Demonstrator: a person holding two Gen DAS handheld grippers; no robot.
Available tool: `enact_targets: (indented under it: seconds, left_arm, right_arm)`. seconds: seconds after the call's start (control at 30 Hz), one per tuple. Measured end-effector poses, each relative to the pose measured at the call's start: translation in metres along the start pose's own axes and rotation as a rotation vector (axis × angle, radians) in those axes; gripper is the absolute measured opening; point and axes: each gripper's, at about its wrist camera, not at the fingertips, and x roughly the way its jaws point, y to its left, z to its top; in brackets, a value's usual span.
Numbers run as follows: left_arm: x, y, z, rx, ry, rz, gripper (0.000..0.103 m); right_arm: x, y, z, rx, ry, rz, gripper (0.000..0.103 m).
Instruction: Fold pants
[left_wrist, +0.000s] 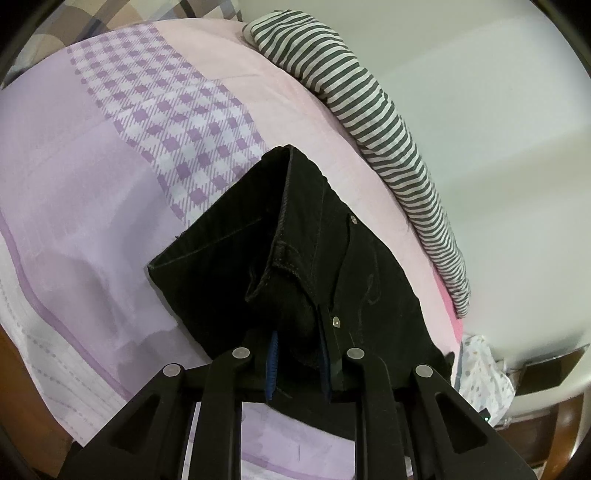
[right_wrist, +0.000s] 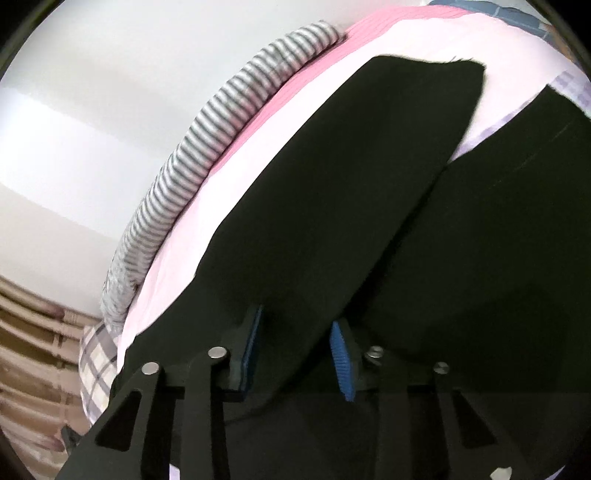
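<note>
Left hand-held gripper (left_wrist: 297, 363) clamped on pants (left_wrist: 295, 258) at waistband; right hand-held gripper (right_wrist: 295, 350) straddling a leg, contact unclear. Pants spread on bed (left_wrist: 92, 184). Judged heavy, limp denim; best gripped at seams, waistband, hems.

My left gripper (left_wrist: 297, 363) angles downward, blue pads pinched on dark cloth. My right gripper (right_wrist: 295, 349) also angles downward, jaws gaping wider around fabric.
</note>
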Motion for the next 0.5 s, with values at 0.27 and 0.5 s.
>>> enact_targets:
  seconds: [0.27, 0.5]
  left_arm:
    - [0.006, -0.006, 0.003, 0.039, 0.013, 0.046, 0.018]
    - [0.013, -0.015, 0.011, 0.15, 0.068, 0.094, 0.018]
  right_arm:
    - [-0.006, -0.019, 0.028, 0.008, -0.032, -0.05, 0.011]
    - [-0.027, 0.008, 0.025, -0.121, -0.071, -0.161, 0.005]
